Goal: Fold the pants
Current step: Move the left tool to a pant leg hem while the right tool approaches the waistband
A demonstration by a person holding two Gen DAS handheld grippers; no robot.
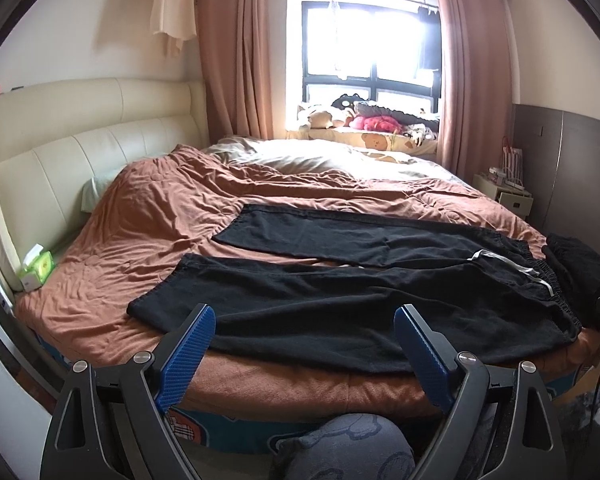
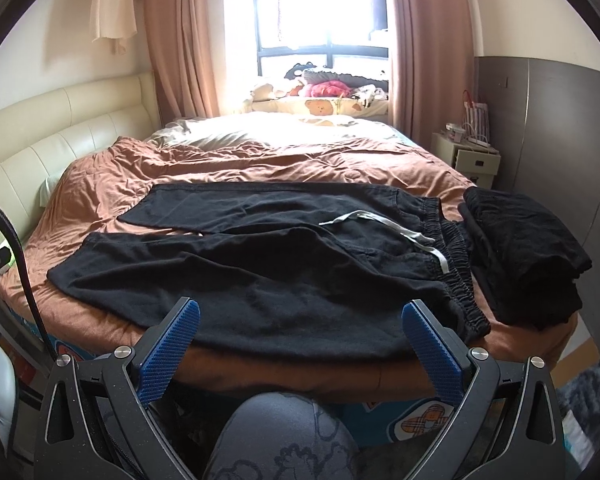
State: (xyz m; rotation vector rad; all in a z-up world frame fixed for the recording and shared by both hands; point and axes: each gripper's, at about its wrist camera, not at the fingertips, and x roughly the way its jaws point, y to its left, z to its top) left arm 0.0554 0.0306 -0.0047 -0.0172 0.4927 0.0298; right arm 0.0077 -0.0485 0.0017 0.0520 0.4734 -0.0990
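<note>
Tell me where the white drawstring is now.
In the right wrist view, the white drawstring lies on the black pants, right of centre, beside their elastic waistband.

A home bedroom: ahead of the claw, a wide bed (image 1: 112, 264) under a rumpled brown quilt (image 1: 172, 208), padded cream headboard (image 1: 80, 136) left, pink curtains (image 1: 236, 48) framing a bright window (image 1: 372, 36), nightstand (image 2: 466, 156) right.

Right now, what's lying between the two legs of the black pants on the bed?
Only a bare wedge of the brown bedspread separates the legs of the black pants; it narrows toward the crotch. The right wrist view shows it best.
</note>
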